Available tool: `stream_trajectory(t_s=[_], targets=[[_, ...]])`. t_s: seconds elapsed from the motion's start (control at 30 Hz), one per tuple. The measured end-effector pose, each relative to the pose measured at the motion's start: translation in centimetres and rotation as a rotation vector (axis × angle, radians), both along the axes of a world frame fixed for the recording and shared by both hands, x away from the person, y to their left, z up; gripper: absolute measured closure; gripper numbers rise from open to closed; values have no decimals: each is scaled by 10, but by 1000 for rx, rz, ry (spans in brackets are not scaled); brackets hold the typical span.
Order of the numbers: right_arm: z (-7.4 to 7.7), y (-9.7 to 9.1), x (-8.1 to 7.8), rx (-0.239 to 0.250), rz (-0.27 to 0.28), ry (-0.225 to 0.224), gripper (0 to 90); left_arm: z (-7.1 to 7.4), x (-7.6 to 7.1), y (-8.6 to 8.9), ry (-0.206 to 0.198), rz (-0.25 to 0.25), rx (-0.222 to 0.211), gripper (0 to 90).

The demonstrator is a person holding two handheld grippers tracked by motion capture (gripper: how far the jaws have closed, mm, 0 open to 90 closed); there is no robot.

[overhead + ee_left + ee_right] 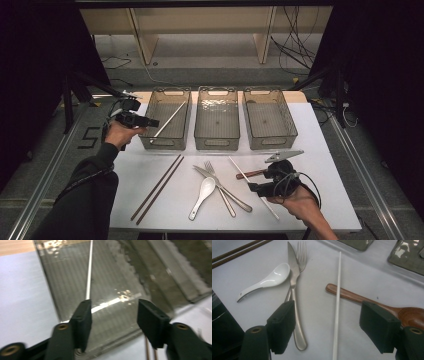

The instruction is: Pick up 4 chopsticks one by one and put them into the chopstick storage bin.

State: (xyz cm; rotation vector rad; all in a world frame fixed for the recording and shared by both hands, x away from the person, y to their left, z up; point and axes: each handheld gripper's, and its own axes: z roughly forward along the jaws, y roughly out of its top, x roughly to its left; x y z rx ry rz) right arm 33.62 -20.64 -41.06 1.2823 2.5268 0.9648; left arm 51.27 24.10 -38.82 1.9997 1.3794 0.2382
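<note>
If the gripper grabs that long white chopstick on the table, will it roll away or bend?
The thin white chopstick looks straight and rigid, so it probably won't bend. It looks round and smooth, so a nudge may roll it across the flat white table. Lying across the brown wooden spoon, it might pivot when the right gripper closes.

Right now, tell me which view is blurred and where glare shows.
Left gripper view: motion blur smears the basket and the white chopstick inside it. Right gripper view: sharp, with glare on the knife and white spoon. High view: dim, dark surroundings.
</note>
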Motion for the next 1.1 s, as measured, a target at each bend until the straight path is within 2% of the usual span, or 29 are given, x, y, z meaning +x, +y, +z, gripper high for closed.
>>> stream_trajectory(t_s=[0.07,0.1,0.17,0.33,0.4,0.43,0.5,0.63,0.7,0.77,0.87,0.9,0.93,1.1], targets=[[-1,-1,1,-4,1,-5,299,4,-10,-2,-18,-11,-27,383],[-1,-1,1,-4,1,-5,299,6,-15,-3,-28,-17,-36,383],[-1,-1,1,-17,-6,0,299,9,-26,-5,-52,-26,-55,311],[-5,-2,3,-49,-16,12,316,11,-54,-13,-108,-66,-111,250],[-8,-3,4,-67,-24,21,332,8,-64,-13,-119,-77,-161,231],[-9,-3,5,-76,-26,30,343,5,-73,-14,-114,-81,-214,225],[-13,-3,6,-85,-30,47,370,3,-76,-15,-110,-92,-217,200],[-21,1,11,-102,-21,80,437,-2,-94,-23,-139,-125,-222,193],[-23,3,12,-107,-15,88,455,-6,-101,-27,-140,-133,-234,190],[-28,9,15,-139,10,105,516,-10,-108,-32,-141,-139,-236,172],[-32,11,16,-157,14,121,557,-14,-118,-39,-134,-166,-236,167],[-35,12,18,-173,22,132,597,-15,-120,-41,-137,-173,-229,162],[-35,12,18,-173,22,132,597,-15,-122,-42,-143,-178,-220,162],[-40,12,21,-197,29,156,683,-15,-129,-42,-157,-173,-220,157]])
